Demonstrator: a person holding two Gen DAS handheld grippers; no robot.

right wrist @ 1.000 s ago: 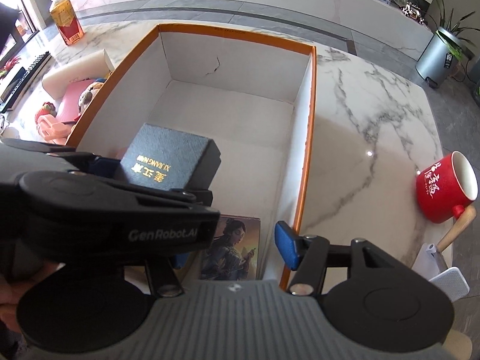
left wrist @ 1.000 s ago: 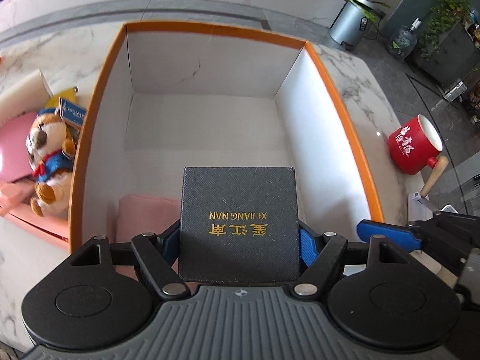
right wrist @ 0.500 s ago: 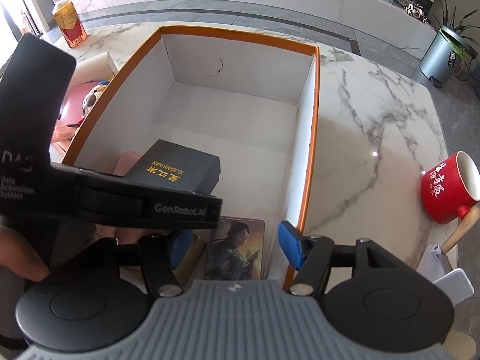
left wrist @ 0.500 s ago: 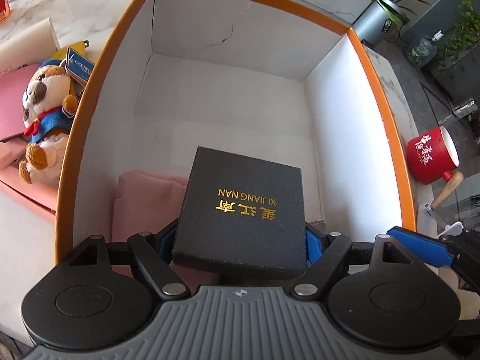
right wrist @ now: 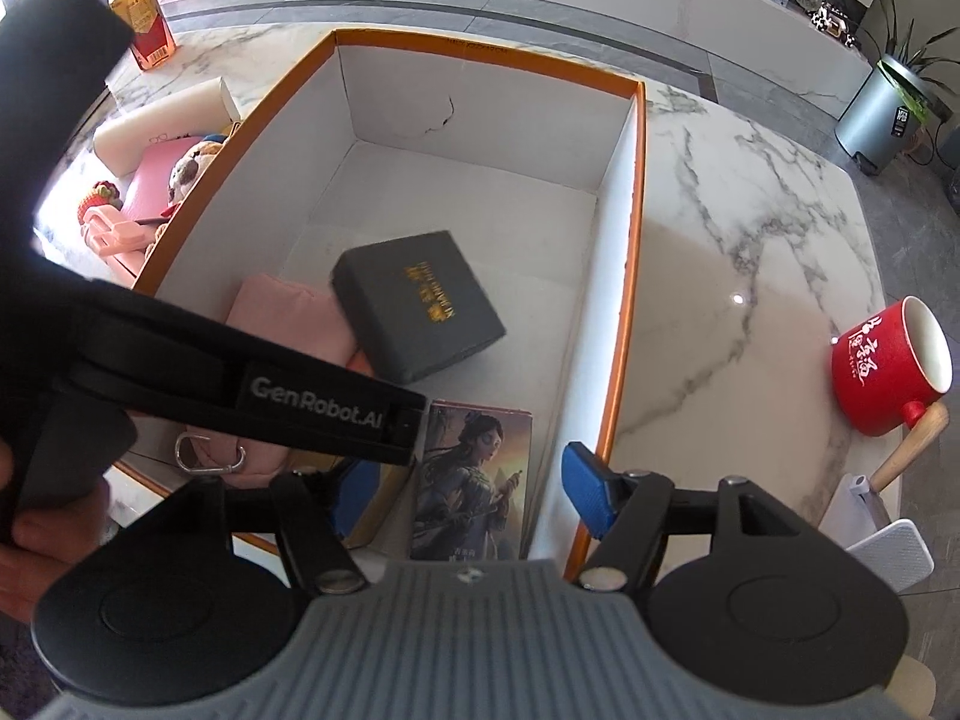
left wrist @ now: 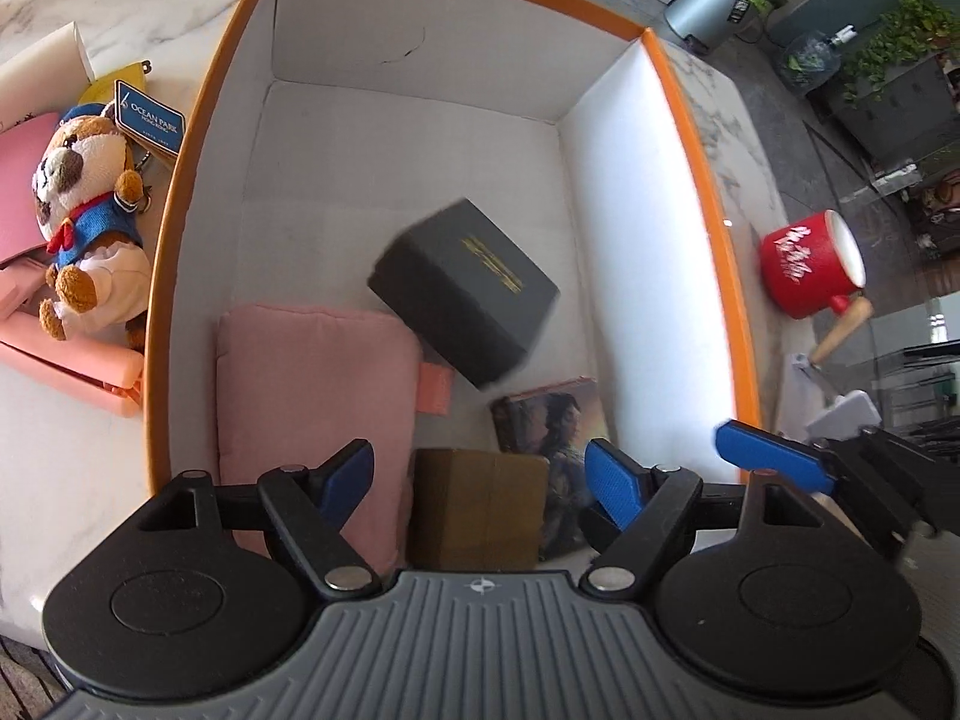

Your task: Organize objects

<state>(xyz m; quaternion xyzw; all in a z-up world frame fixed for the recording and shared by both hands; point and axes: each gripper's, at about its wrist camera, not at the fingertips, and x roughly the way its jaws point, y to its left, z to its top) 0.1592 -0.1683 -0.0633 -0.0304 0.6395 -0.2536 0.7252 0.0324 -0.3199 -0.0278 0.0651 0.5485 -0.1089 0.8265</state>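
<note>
The far half of the orange-rimmed white cardboard box [right wrist: 624,276] lies bare; a black gold-lettered case [right wrist: 420,306], pink fabric pouch [left wrist: 312,408] and picture card [right wrist: 474,474] crowd its near end.

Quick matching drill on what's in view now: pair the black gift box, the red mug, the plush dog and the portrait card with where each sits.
Things:
1. black gift box
2. red mug
3. plush dog
4. portrait card

Places:
A. on the marble, right of the orange-rimmed box
B. flat on the box floor, near corner
C. on the marble, left of the box
D. inside, tilted against the pink pouch

Pairs: 1-D, 2-A, 3-C, 4-B
</note>
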